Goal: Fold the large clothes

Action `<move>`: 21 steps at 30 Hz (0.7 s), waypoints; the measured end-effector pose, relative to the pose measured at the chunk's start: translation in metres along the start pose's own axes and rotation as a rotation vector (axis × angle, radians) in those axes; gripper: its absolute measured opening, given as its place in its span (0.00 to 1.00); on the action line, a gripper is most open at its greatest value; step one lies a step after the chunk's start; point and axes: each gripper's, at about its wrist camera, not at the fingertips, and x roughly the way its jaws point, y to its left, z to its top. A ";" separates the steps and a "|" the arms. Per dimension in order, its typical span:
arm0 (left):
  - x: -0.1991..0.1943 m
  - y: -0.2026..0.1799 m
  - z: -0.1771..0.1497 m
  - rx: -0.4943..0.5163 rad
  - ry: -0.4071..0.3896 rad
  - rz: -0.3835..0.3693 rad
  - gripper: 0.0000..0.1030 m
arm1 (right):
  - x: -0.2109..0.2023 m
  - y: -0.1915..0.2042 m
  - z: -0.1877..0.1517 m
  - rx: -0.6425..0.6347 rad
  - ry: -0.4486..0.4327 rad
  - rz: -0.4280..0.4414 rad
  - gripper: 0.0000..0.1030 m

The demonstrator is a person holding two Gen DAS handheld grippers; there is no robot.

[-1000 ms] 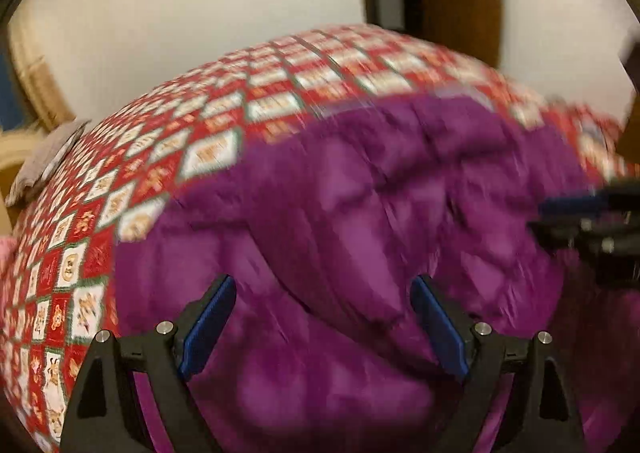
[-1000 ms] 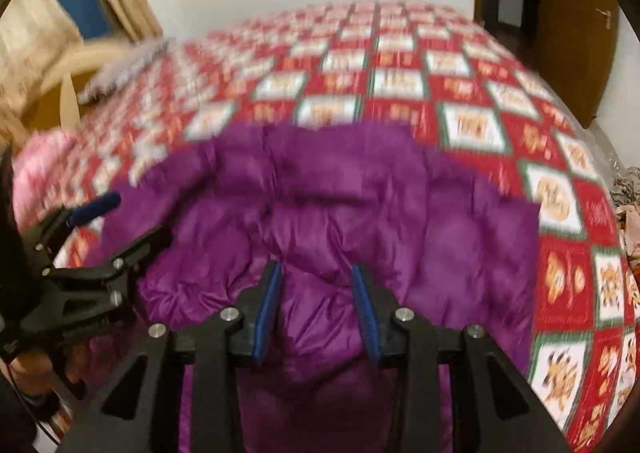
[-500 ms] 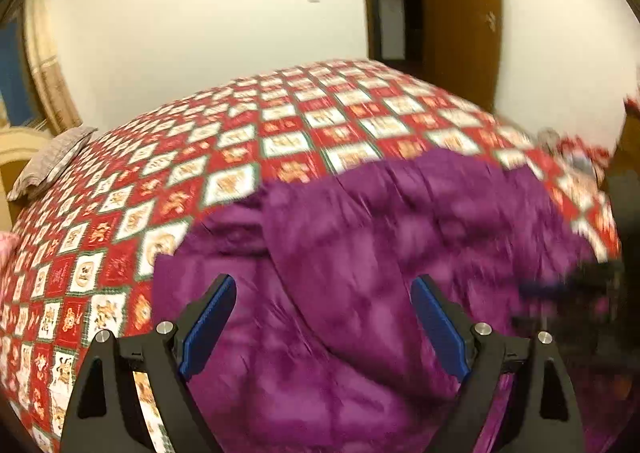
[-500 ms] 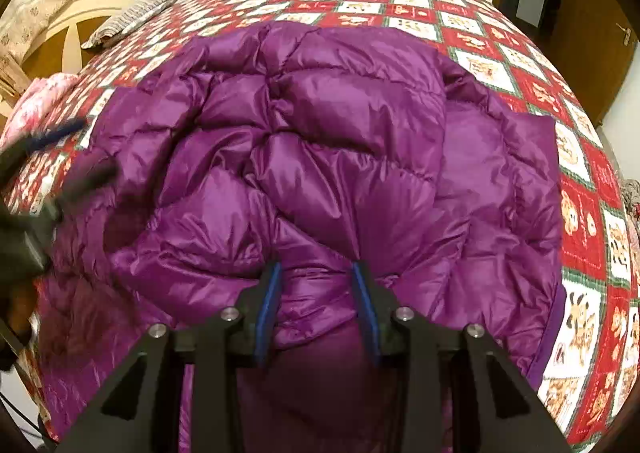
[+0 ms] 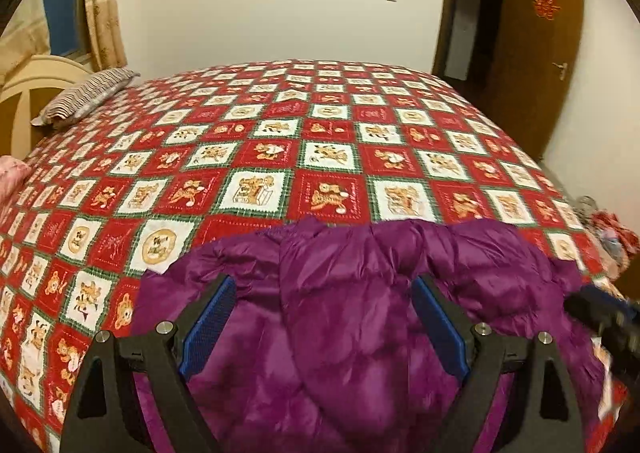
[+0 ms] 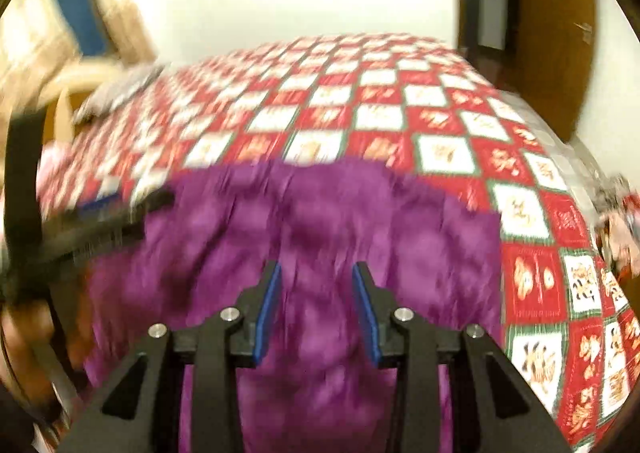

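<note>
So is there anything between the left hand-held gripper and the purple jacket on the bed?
Nothing visible. The left hand-held gripper is wide open right over the purple jacket, with only jacket fabric between its fingers. The right hand-held gripper is beside it over the same jacket, not in the path.

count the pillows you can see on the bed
2. A striped pillow lies at the far left by the headboard; the edge of a pink pillow shows at the left border. More may be hidden outside the frame.
</note>
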 end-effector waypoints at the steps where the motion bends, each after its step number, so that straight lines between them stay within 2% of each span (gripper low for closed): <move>1: 0.008 -0.005 -0.002 0.003 0.009 0.011 0.87 | 0.011 -0.004 0.008 0.043 -0.026 -0.022 0.45; 3: 0.022 -0.013 -0.009 0.027 0.022 0.038 0.87 | 0.034 -0.006 0.011 0.093 -0.049 -0.053 0.47; 7: 0.055 -0.021 -0.036 0.083 0.079 0.092 0.87 | 0.082 -0.008 -0.001 0.078 0.009 -0.067 0.47; 10: 0.068 -0.018 -0.050 0.077 0.094 0.072 0.87 | 0.103 -0.007 -0.019 0.035 0.036 -0.079 0.47; 21: 0.074 -0.019 -0.052 0.081 0.092 0.091 0.91 | 0.109 -0.004 -0.029 -0.006 0.027 -0.108 0.47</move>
